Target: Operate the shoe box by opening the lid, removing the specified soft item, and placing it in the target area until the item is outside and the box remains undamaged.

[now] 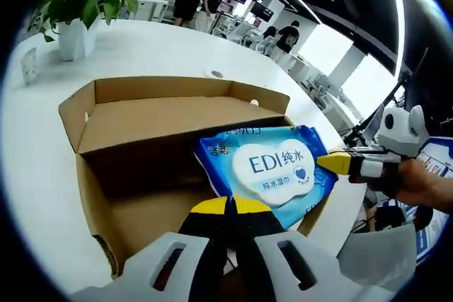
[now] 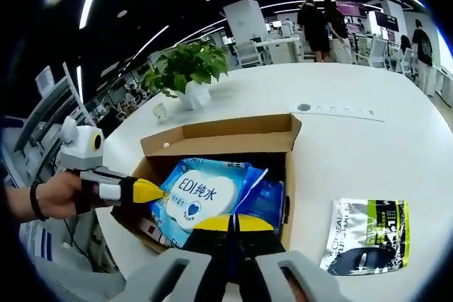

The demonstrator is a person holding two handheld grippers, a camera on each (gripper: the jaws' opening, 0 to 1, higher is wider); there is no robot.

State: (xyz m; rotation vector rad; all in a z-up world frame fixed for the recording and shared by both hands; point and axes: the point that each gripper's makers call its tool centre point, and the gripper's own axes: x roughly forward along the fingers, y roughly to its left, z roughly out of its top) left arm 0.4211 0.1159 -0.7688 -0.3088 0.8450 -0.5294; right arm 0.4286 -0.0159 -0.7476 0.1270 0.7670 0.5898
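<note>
Two hand-held grippers lift a blue pack of wet wipes [image 1: 272, 172] clear of an open cardboard shoe box [image 1: 99, 175] on a white table [image 1: 163, 44]. In the left gripper view, the left gripper [image 1: 230, 208] has its yellow-tipped jaws drawn together on the pack's near edge, with no gap showing between them, while the right gripper [image 1: 338, 163] comes in from the side, its tips closed at the pack's far edge. The pack sits tilted, above the box's rim at one corner, apparently held at two opposite edges so that the soft packet does not sag or drag on the cardboard. The lid [image 1: 180, 93] stands folded back behind the box, out of the way of the lift.

In the right gripper view, the wipes [image 2: 202, 196] hang over the box [image 2: 219, 132], the right gripper [image 2: 233, 223] pinching them from below and the left gripper [image 2: 145, 190] from the side. A silver-and-green sachet [image 2: 364, 235] lies flat on the table beside the box, and a potted plant [image 2: 185, 68] stands beyond it. The pack is partly raised; setting it down outside appears to remain.
</note>
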